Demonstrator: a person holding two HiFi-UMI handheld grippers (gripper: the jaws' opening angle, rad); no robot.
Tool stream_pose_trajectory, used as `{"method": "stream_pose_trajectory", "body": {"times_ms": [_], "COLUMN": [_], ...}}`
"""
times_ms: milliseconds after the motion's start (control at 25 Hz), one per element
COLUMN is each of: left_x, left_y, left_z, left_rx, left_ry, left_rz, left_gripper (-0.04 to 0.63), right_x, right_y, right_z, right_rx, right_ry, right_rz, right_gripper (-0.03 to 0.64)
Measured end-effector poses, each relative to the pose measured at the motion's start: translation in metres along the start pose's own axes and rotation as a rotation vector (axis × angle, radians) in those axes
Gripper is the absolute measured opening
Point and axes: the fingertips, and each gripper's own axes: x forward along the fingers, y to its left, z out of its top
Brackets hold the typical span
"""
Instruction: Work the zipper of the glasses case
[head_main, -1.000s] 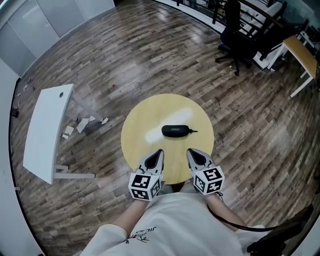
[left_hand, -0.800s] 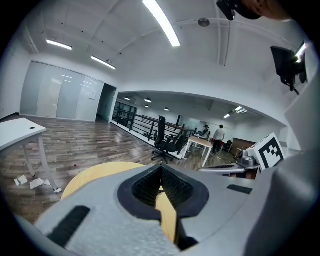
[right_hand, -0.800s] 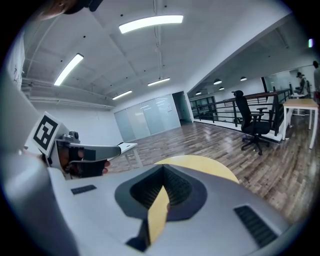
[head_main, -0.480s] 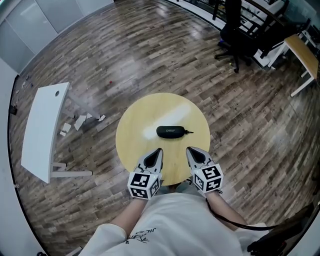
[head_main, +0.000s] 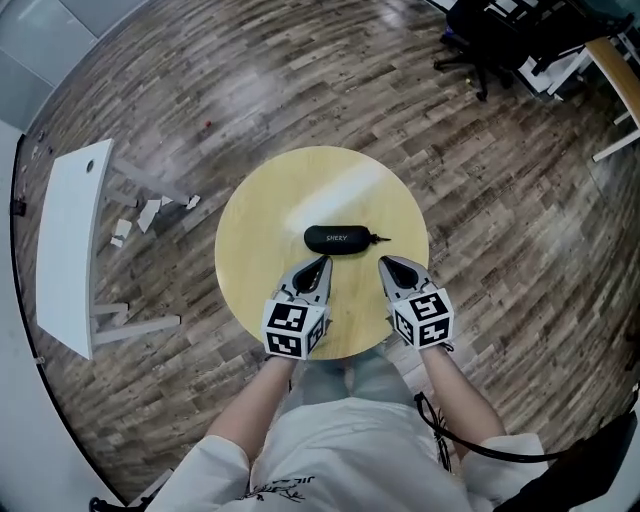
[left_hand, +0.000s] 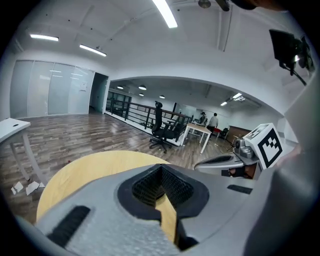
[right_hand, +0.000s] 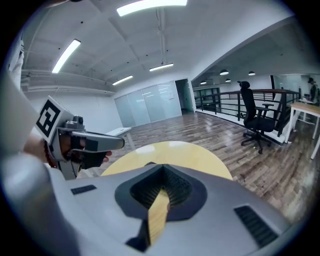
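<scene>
A black glasses case (head_main: 338, 239) lies near the middle of the round yellow table (head_main: 260, 220), its zipper pull (head_main: 382, 240) pointing right. My left gripper (head_main: 321, 262) is shut, its tip just short of the case's near side. My right gripper (head_main: 387, 263) is also shut, a little below and right of the zipper pull. Neither touches the case. In the left gripper view the jaws (left_hand: 161, 169) meet over the tabletop, and the right gripper view shows the same (right_hand: 162, 169). The case is hidden behind the jaws in both gripper views.
A white desk panel (head_main: 65, 250) lies on the wood floor to the left, with small white scraps (head_main: 150, 212) beside it. A black office chair (head_main: 490, 30) and a wooden desk (head_main: 615, 60) stand at the far right. A black cable (head_main: 470, 450) hangs by my right arm.
Both grippers have moved forward from the table's near edge to just short of the case. The case has stayed put on the table.
</scene>
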Motion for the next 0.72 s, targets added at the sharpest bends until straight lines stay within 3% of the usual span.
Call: {"method": "stream_pose_trajectory", "body": {"times_ms": [200,440,520,720], "left_x": [0.046,0.085,0.093,0.107], "left_y": [0.035,0.050,0.053,0.058], "left_z": [-0.042,-0.066,-0.066,-0.079], "left_rx": [-0.030,-0.038,-0.043,-0.016], "left_ry": [0.071,0.143,0.154,0.209], "left_rz": [0.023,-0.011,-0.032,-0.052], "left_gripper": [0.004,0.004,0.005,0.005], "right_x": [0.055,0.090,0.095,0.102], "right_y": [-0.038,-0.054,-0.060,-0.077], "right_z": [-0.042,-0.055,-0.054,-0.055], "right_rx": [0.057,0.135,0.053,-0.319], "right_ry": [0.084,0.089,0.091,0.117], "right_rz": [-0.026,0.033,0.061,0.168], "right_gripper": [0.001,0.033,0.058,0.057]}}
